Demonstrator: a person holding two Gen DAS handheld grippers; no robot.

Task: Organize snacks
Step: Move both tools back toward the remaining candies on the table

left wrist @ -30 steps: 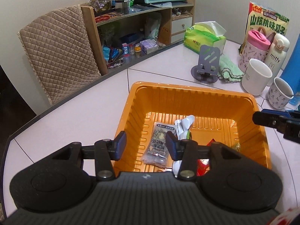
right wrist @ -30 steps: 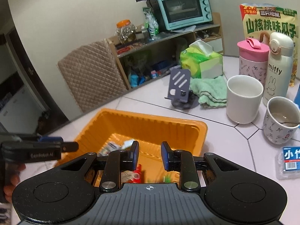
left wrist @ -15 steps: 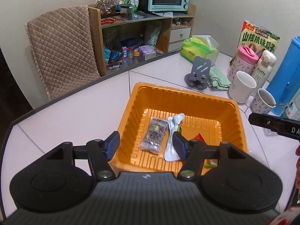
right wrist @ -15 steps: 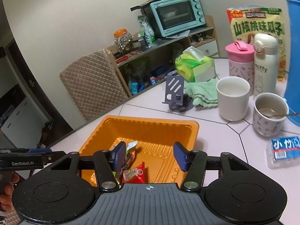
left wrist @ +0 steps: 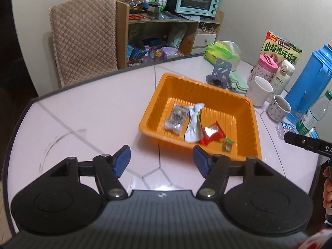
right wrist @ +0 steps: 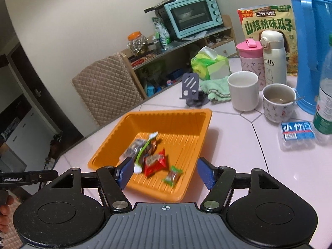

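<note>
Spreading just now, your left gripper (left wrist: 161,160) and right gripper (right wrist: 164,172) hold nothing; the right's pad hides part of the tray's (right wrist: 198,151) blurred snacks (right wrist: 154,161).

The orange tray (left wrist: 247,103) is ribbed, slightly glossy plastic. The snack wrappers (left wrist: 211,133) inside look like shiny foil and clear film. The table (left wrist: 93,112) is smooth, glossy pale stone or tile. The chair cover (left wrist: 83,33) is quilted matt cloth; the shelf (left wrist: 121,31) is wood.
</note>
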